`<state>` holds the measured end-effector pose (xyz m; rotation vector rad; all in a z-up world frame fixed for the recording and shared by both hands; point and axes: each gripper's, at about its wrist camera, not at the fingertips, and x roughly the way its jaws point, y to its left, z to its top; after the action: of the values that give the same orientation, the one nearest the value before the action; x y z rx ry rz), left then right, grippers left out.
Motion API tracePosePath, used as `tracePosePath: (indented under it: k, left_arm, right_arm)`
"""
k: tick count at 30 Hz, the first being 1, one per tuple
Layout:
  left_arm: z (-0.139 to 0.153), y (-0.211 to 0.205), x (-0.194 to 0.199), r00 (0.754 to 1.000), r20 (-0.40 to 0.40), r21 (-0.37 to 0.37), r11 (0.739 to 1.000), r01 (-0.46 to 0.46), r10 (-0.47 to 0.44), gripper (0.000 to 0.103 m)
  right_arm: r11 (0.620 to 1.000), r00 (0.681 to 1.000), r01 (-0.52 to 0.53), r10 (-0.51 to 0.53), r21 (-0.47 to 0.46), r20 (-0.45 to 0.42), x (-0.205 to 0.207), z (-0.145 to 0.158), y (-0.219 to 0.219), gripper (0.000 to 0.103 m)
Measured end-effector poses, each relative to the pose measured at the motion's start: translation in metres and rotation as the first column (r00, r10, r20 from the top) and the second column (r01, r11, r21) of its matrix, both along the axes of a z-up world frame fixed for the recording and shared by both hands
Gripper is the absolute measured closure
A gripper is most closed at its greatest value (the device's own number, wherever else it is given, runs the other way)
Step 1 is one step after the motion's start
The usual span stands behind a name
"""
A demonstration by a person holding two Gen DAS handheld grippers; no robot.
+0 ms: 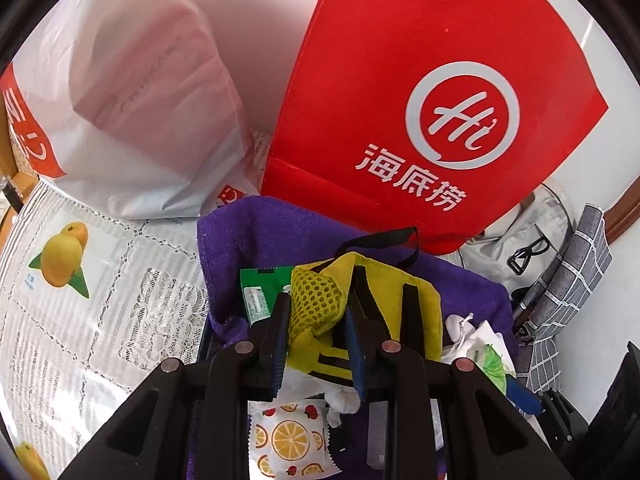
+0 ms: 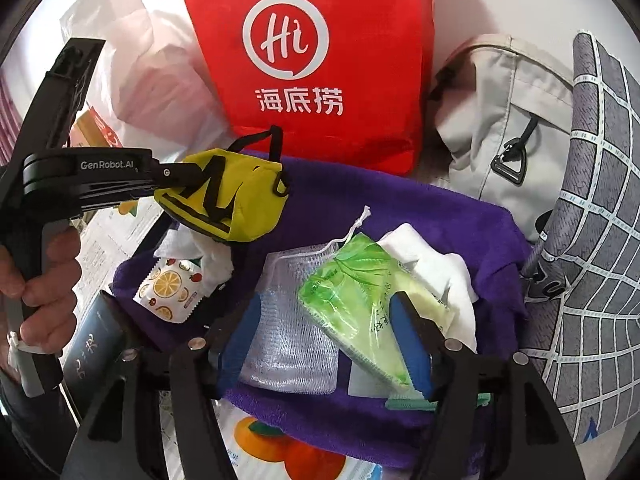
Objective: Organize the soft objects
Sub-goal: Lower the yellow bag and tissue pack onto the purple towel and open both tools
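Observation:
My left gripper (image 1: 318, 320) is shut on a yellow pouch (image 1: 416, 300) with black straps and a mesh patch, holding it just above a purple towel (image 1: 260, 232). The right wrist view shows the same pouch (image 2: 248, 208) hanging from the left gripper (image 2: 176, 174). My right gripper (image 2: 326, 320) stands open low over the purple towel (image 2: 460, 216). A green tissue pack (image 2: 348, 280) and a white mesh drawstring bag (image 2: 280, 320) lie between its fingers. The pack rests against the right finger, and the left finger is clear of it.
An orange-print packet (image 2: 172, 284) and white cloths lie on the towel. A red tote bag (image 2: 320, 20) and a white plastic bag (image 1: 140, 100) stand behind it. A grey bag (image 2: 500, 112) and a checked grey cloth (image 2: 600, 200) are at the right. A hand (image 2: 48, 280) holds the left gripper.

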<state>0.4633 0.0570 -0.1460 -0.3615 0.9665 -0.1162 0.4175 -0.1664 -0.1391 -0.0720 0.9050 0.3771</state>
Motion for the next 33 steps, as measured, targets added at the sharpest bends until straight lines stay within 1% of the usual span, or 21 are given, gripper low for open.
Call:
tracePosePath:
  k: [3, 8, 15, 19, 22, 23, 25, 26, 27, 29, 33]
  left_arm:
    - [-0.003, 0.001, 0.002, 1.0, -0.013, -0.002, 1.0, -0.001, 0.001, 0.078]
    - [-0.006, -0.002, 0.002, 1.0, -0.02, -0.003, 1.0, 0.002, -0.002, 0.078]
    - [-0.011, -0.014, 0.004, 0.999, -0.04, 0.019, 1.0, 0.021, -0.02, 0.077]
    - [-0.016, -0.02, 0.007, 0.997, -0.073, 0.027, 0.999, 0.031, -0.029, 0.077]
    - [-0.016, -0.024, 0.006, 0.996, -0.08, 0.037, 0.999, 0.039, -0.036, 0.075]
    - [-0.015, -0.024, 0.005, 0.996, -0.078, 0.041, 0.998, 0.038, -0.035, 0.073]
    - [-0.011, -0.026, 0.003, 0.997, -0.067, 0.046, 0.998, 0.04, -0.037, 0.065]
    - [-0.009, -0.028, 0.002, 0.997, -0.061, 0.051, 0.998, 0.041, -0.038, 0.058]
    - [-0.006, -0.029, 0.0, 0.998, -0.052, 0.058, 0.998, 0.039, -0.036, 0.052]
    - [0.0, -0.032, -0.003, 0.999, -0.032, 0.074, 0.997, 0.035, -0.032, 0.051]
    - [0.009, -0.038, -0.008, 0.999, -0.021, 0.092, 0.995, 0.042, -0.04, 0.049]
  right_arm:
    - [1.0, 1.0, -0.01, 0.01, 0.007, -0.003, -0.001, 0.002, 0.004, 0.033]
    - [0.998, 1.0, -0.005, 0.004, 0.063, 0.016, -0.005, 0.012, -0.002, 0.032]
    - [0.991, 0.995, 0.076, -0.082, 0.106, 0.052, -0.008, 0.03, -0.024, 0.032]
    - [0.986, 0.987, 0.135, -0.143, 0.097, 0.072, -0.008, 0.037, -0.041, 0.032]
    - [0.983, 0.982, 0.162, -0.169, 0.09, 0.08, -0.006, 0.038, -0.049, 0.032]
    - [0.981, 0.979, 0.177, -0.184, 0.08, 0.084, -0.005, 0.037, -0.052, 0.032]
    - [0.979, 0.977, 0.193, -0.198, 0.073, 0.08, -0.003, 0.035, -0.054, 0.032]
    - [0.978, 0.977, 0.192, -0.198, 0.082, 0.074, -0.002, 0.035, -0.055, 0.032]
    - [0.977, 0.978, 0.189, -0.196, 0.093, 0.072, -0.002, 0.035, -0.056, 0.032]
    - [0.978, 0.98, 0.178, -0.186, 0.106, 0.075, -0.004, 0.038, -0.055, 0.032]
    - [0.981, 0.979, 0.167, -0.177, 0.094, 0.105, -0.012, 0.048, -0.051, 0.032]
